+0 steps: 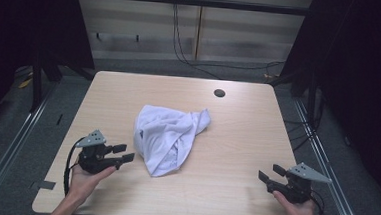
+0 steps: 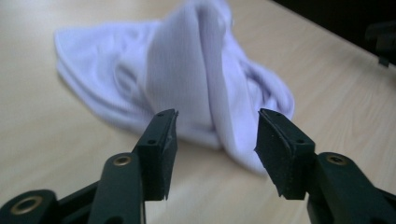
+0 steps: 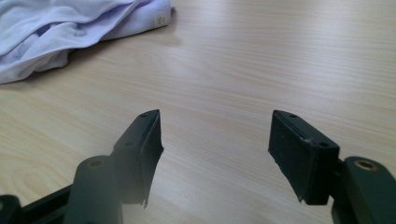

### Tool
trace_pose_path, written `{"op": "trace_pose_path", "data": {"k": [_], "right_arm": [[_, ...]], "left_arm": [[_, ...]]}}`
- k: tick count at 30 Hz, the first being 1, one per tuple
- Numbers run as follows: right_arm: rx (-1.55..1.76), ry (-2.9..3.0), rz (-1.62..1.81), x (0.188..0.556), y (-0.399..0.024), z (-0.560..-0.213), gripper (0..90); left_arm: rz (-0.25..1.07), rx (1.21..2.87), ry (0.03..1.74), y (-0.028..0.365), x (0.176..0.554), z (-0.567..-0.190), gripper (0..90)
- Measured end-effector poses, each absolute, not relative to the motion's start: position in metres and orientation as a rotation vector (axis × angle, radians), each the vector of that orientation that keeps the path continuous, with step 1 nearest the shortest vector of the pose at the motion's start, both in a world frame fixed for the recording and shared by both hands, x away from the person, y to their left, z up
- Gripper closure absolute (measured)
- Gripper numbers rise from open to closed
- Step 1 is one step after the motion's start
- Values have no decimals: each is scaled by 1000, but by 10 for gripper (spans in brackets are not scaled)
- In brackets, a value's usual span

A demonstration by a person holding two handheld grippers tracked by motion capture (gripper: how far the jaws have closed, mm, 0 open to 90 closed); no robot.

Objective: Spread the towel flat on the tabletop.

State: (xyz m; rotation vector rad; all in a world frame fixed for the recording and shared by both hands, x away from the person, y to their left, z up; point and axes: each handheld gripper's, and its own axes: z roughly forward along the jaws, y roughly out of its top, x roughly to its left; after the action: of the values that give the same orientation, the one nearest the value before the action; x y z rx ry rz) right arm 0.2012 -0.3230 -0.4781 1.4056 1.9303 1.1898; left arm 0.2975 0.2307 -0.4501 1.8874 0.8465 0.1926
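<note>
While a crumpled white cloth [image 1: 169, 139] lies mid-tabletop [image 1: 236, 140], the left tool [image 1: 121, 152] sits just beside its near-left edge, jaws spread wide and empty; the right tool [image 1: 271, 173], equally wide and empty, rests well apart from it.

The high view looks down and forward over the whole table [image 1: 236, 140]. Both gripper views sit low and close, sharing the white cloth [image 2: 196, 70] with it.

Wooden table [image 1: 235, 155], round hole [image 1: 219, 93], cables [image 1: 182, 52] behind.
</note>
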Motion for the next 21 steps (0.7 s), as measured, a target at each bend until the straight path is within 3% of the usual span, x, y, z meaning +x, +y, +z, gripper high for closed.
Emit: {"op": "trace_pose_path", "data": {"k": [4,8,14,15,21], "right_arm": [[1381,1991,1221,197,-319,-478,378],[1381,2020,1230,194,-319,-479,360],[1376,2043,1238,196,-317,-481,362],[1371,2059,1236,196,-315,-481,364],[1336,2110,1229,194,-309,-480,364]], "left_arm": [[186,1878,766,212,315,-437,550],[196,1847,748,201,337,-432,555],[249,1975,853,185,367,-465,484],[269,2055,847,181,370,-477,516],[179,2073,849,190,359,-483,777]]}}
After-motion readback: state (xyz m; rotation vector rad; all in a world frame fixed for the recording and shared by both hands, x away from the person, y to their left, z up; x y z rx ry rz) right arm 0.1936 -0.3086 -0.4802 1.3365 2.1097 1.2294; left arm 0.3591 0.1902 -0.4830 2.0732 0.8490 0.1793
